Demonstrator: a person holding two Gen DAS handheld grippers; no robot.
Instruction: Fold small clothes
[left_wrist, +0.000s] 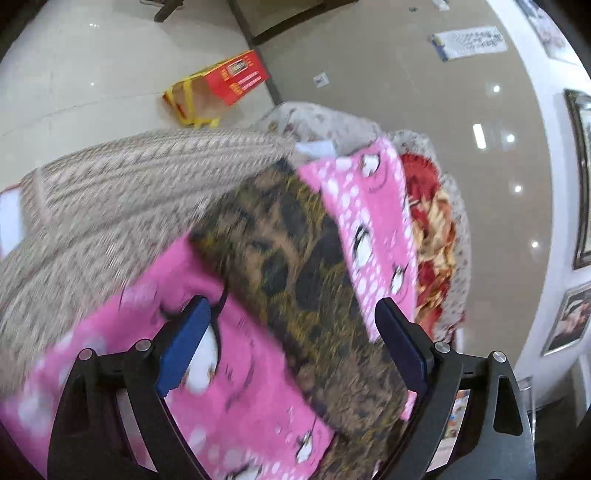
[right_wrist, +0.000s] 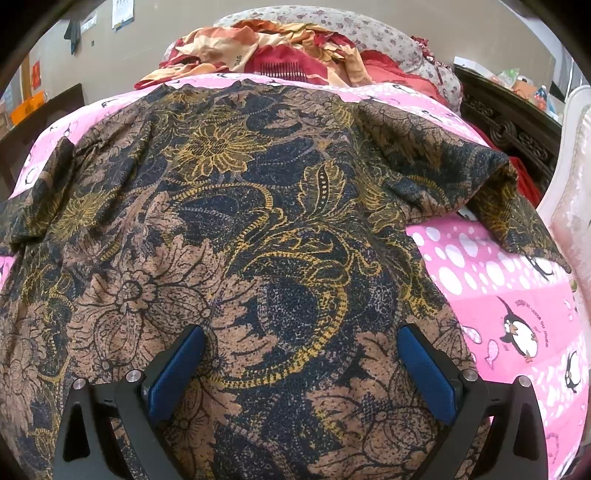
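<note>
A dark batik shirt (right_wrist: 258, 221) with brown and yellow flowers lies spread flat on a pink penguin-print sheet (right_wrist: 509, 288). Its short sleeve (right_wrist: 480, 177) reaches out to the right. My right gripper (right_wrist: 301, 332) is open and empty, low over the shirt's lower part. In the blurred left wrist view the shirt (left_wrist: 295, 258) runs as a dark band across the pink sheet (left_wrist: 240, 387). My left gripper (left_wrist: 291, 306) is open and empty, above the shirt's edge and the sheet.
A beige patterned blanket (left_wrist: 110, 206) covers the bed's left side. A red and orange floral cloth (right_wrist: 280, 48) and a flowered pillow (right_wrist: 369, 33) lie at the bed's far end. A red carton (left_wrist: 221, 85) lies on the floor. A dark carved cabinet (right_wrist: 509, 125) stands right.
</note>
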